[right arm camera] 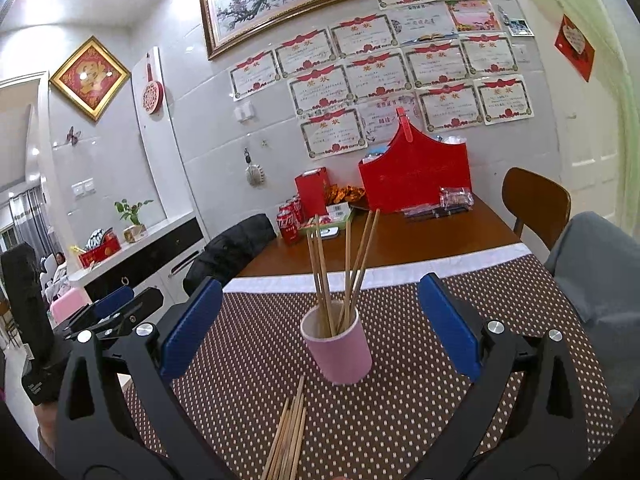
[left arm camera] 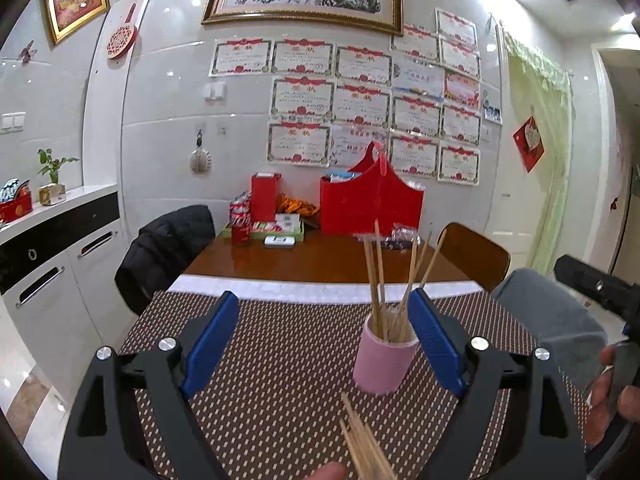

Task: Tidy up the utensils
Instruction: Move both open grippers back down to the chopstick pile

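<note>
1. Table (right arm camera: 440,236) of brown wood fills the middle of the room, its far edge against a tiled wall hung with rows of certificates and one long framed blossom picture.
2. One dotted brown placemat (right arm camera: 400,360) covers the near part of the table, with a white strip along its far edge.
3. Two wooden chairs show: one on the left draped with a black jacket (left arm camera: 168,248), one on the right (right arm camera: 536,204).
4. One red gift carrier (right arm camera: 416,180) stands at the far side, a smaller red box (right arm camera: 312,190) to its left with red soda cans near it.
5. Two tongs: the left gripper (left arm camera: 324,340) stands wide with nothing between its blue pads, and the right gripper (right arm camera: 320,324) stands equally wide and empty.
6. One pink cup (right arm camera: 338,350) sits upright on the placemat, between the right gripper's pads in that view, touching neither.
7. About five or six chopsticks (right arm camera: 324,280) stand in the cup, leaning apart.
8. One loose bundle of chopsticks (right arm camera: 288,436) lies flat on the placemat just near of the cup; its count is unclear.
</note>
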`<action>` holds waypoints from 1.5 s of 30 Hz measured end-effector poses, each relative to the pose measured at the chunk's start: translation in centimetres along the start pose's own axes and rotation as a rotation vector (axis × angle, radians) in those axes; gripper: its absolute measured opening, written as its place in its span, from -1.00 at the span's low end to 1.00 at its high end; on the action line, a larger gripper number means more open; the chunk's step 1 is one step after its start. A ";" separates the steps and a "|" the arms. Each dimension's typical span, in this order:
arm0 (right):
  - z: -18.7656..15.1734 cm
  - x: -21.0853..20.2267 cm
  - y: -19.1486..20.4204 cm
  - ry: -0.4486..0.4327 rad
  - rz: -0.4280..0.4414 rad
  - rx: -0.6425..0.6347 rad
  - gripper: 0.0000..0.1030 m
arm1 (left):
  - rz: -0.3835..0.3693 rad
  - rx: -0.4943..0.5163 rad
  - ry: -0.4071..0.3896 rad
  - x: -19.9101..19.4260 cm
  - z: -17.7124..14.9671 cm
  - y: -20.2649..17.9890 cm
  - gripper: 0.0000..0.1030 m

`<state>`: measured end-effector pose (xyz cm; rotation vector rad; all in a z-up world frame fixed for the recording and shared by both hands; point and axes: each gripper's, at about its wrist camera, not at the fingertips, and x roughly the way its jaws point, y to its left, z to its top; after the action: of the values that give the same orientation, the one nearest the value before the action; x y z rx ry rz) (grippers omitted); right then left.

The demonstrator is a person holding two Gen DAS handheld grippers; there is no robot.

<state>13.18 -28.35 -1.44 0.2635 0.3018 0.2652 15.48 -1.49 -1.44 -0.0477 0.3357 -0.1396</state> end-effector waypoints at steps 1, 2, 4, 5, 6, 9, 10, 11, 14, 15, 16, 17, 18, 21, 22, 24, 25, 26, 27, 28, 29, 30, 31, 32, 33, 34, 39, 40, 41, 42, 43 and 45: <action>-0.2 -0.2 0.0 0.007 -0.003 0.000 0.88 | 0.001 0.003 0.012 -0.1 -0.4 0.0 0.65; -0.6 -0.4 -0.1 0.017 -0.007 0.003 0.88 | 0.003 0.007 0.027 -0.2 -0.9 0.1 0.65; -1.4 -0.9 -0.2 0.036 -0.011 0.005 0.88 | 0.013 0.021 0.064 -0.2 -2.3 0.1 0.65; -1.7 -1.0 -0.3 0.044 -0.015 0.005 0.88 | 0.020 0.027 0.085 -0.2 -3.0 0.1 0.65; -2.2 -1.1 -0.4 0.057 -0.019 0.004 0.88 | 0.025 0.030 0.103 -0.1 -3.7 0.2 0.65; -3.7 -1.2 -0.7 0.092 -0.028 0.011 0.88 | 0.019 0.029 0.176 0.4 -6.0 0.5 0.65; -4.1 -1.1 -0.9 0.105 -0.033 0.015 0.88 | 0.022 0.030 0.204 0.7 -7.0 0.5 0.65; -4.7 -1.0 -1.2 0.121 -0.038 0.024 0.88 | 0.026 0.031 0.231 1.0 -7.8 0.5 0.65; -6.2 -0.6 -1.9 0.165 -0.043 0.052 0.88 | 0.022 0.033 0.294 1.7 -9.7 0.4 0.65; -6.7 -0.5 -2.0 0.177 -0.042 0.054 0.88 | 0.022 0.037 0.319 2.0 -10.5 0.3 0.65; -7.2 -0.4 -2.1 0.190 -0.042 0.054 0.88 | 0.022 0.041 0.337 2.2 -11.1 0.2 0.65; -7.5 -0.3 -2.2 0.198 -0.044 0.056 0.88 | 0.021 0.045 0.353 2.4 -11.6 0.1 0.65; -7.8 -0.3 -2.3 0.205 -0.043 0.060 0.88 | 0.020 0.049 0.362 2.5 -12.1 0.0 0.65; -8.5 0.0 -2.5 0.227 -0.044 0.066 0.88 | 0.024 0.072 0.405 3.0 -13.4 -0.6 0.65; -8.7 0.1 -2.5 0.234 -0.044 0.066 0.88 | 0.026 0.078 0.417 3.1 -13.9 -0.8 0.65; -9.3 0.2 -2.7 0.251 -0.043 0.069 0.88 | 0.019 0.087 0.446 3.4 -14.8 -1.2 0.65; -9.5 0.3 -2.8 0.257 -0.043 0.072 0.88 | 0.016 0.092 0.458 3.5 -15.2 -1.3 0.65; -9.8 0.3 -2.9 0.267 -0.044 0.076 0.88 | 0.016 0.100 0.471 3.6 -15.7 -1.5 0.65; -10.1 0.4 -3.1 0.274 -0.046 0.080 0.88 | 0.016 0.107 0.479 3.6 -16.1 -1.7 0.65; -10.4 0.5 -3.2 0.281 -0.047 0.085 0.88 | 0.016 0.114 0.490 3.7 -16.5 -1.8 0.65; -10.5 0.5 -3.3 0.286 -0.048 0.090 0.88 | 0.016 0.120 0.503 3.7 -16.9 -2.0 0.65; -10.8 0.6 -3.5 0.293 -0.049 0.096 0.88 | 0.019 0.126 0.520 3.8 -17.5 -2.2 0.65; -11.0 0.6 -3.6 0.298 -0.050 0.100 0.88 | 0.021 0.130 0.532 4.0 -17.8 -2.3 0.65; -11.3 0.7 -3.7 0.304 -0.051 0.104 0.88 | 0.022 0.135 0.543 4.1 -18.1 -2.4 0.65; -11.5 0.7 -3.8 0.309 -0.053 0.106 0.88 | 0.026 0.143 0.557 4.3 -18.5 -2.5 0.65; -11.6 0.7 -3.8 0.313 -0.053 0.107 0.88 | 0.028 0.149 0.568 4.4 -18.8 -2.7 0.65; -12.1 1.0 -3.9 0.331 -0.056 0.106 0.88 | 0.019 0.159 0.569 4.3 -19.3 -3.2 0.65; -12.2 1.0 -3.9 0.335 -0.056 0.105 0.88 | 0.015 0.154 0.570 4.2 -19.3 -3.1 0.65; -12.4 1.1 -3.9 0.342 -0.057 0.103 0.88 | 0.010 0.147 0.571 4.2 -19.4 -3.1 0.65; -12.6 1.2 -3.9 0.348 -0.058 0.098 0.88 | 0.003 0.139 0.572 4.4 -19.4 -2.9 0.65; -12.7 1.3 -3.8 0.356 -0.059 0.092 0.88 | 0.004 0.133 0.573 4.7 -19.3 -2.7 0.65; -13.3 1.8 -3.5 0.393 -0.067 0.063 0.88 | 0.031 0.140 0.581 5.2 -19.2 -2.5 0.65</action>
<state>11.27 -28.25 -15.18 0.2624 0.7070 0.2405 13.67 -5.20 -21.08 0.1398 0.9047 -0.1441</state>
